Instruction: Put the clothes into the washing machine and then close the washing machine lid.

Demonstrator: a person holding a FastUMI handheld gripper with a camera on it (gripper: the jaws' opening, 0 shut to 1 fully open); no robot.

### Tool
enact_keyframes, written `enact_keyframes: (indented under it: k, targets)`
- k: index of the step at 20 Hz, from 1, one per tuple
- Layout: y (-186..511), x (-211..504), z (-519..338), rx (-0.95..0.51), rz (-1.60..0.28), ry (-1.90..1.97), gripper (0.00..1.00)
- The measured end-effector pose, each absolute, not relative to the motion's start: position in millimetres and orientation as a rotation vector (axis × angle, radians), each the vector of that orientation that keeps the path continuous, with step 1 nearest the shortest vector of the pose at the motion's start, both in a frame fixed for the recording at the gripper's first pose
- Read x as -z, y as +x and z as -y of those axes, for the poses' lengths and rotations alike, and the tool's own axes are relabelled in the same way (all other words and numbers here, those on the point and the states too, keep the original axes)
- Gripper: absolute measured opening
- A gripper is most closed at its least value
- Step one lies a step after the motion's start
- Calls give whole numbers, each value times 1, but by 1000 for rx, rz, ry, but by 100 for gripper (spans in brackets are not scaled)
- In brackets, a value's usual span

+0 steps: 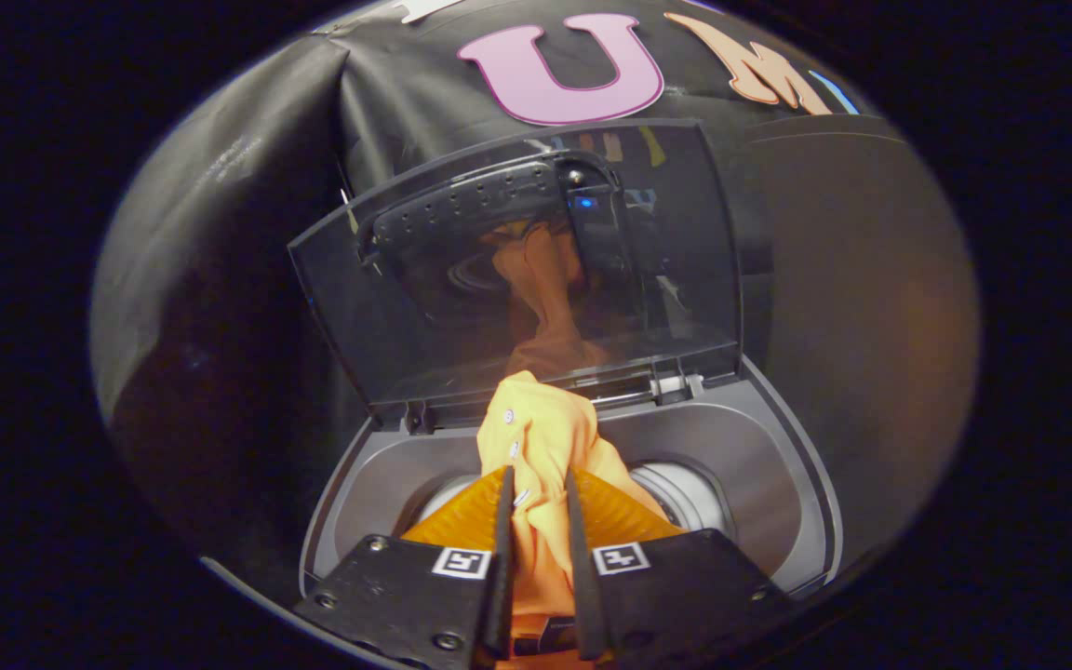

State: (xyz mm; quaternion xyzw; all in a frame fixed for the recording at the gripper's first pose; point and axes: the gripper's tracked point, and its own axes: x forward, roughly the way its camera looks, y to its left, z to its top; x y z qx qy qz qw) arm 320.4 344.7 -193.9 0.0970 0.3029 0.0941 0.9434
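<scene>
The tongs (536, 484) are clamped on the orange garment (545, 437), held just above the washing machine (741, 437) drum opening, so dropping it in and closing the raised lid (462, 307) remain.

I see an orange-yellow garment (541, 456) with small white buttons pinched between my gripper (536, 493) fingers. The washing machine (759, 465) below it has a grey top and a shiny silver drum (690, 493). Its raised lid (517, 270) is dark, smoky and see-through, mirroring the garment as a duller orange, with one small blue light glowing in the reflection.
</scene>
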Motion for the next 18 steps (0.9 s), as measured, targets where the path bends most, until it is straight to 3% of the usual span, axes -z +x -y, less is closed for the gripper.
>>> enact_keyframes:
  k: [7,11,14,18]
  targets:
    - [322,185,-346,-182,-606,191,51]
    - [327,169,-347,-184,-575,123,73]
    - [329,152,-347,-181,-558,100,97]
    - [336,114,-342,-137,-501,111,98]
